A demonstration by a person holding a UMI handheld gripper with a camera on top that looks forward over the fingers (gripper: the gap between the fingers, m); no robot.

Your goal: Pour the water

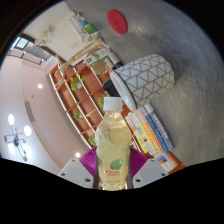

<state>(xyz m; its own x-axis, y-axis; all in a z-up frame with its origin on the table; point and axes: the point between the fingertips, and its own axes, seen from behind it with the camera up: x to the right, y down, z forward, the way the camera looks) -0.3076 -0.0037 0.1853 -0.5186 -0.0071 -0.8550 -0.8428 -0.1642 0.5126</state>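
Now the tool point(113, 172) is up in the air, clenched on a plastic bottle point(113, 143), both purple pads point(89, 161) pressing its sides near the label. That bottle holds a pale yellowish liquid, filled high, and its white cap point(113, 102) looks to be on. So no pouring has started, as far as this view shows.

The whole scene is tilted hard. Beyond the bottle stands a white cup with a black zigzag pattern point(145, 78), just above and behind the cap, apparently well apart from the bottle itself. That cup is my best guess for the target, though I can't see into it from here, so whether it holds anything is unclear. Beside the bottle lies a row of colourful book spines point(150, 128). Farther off, a wooden shelf unit point(80, 88) with several compartments, and a red round thing point(118, 21) beyond it.

Where does the task stand? The pick-up is done: the bottle is lifted and gripped firmly at its lower body. What's left is nearly everything that matters: the cap would have to come off, the bottle's mouth brought over the cup, then the tip. With 1 tool only, that cap is the snag.
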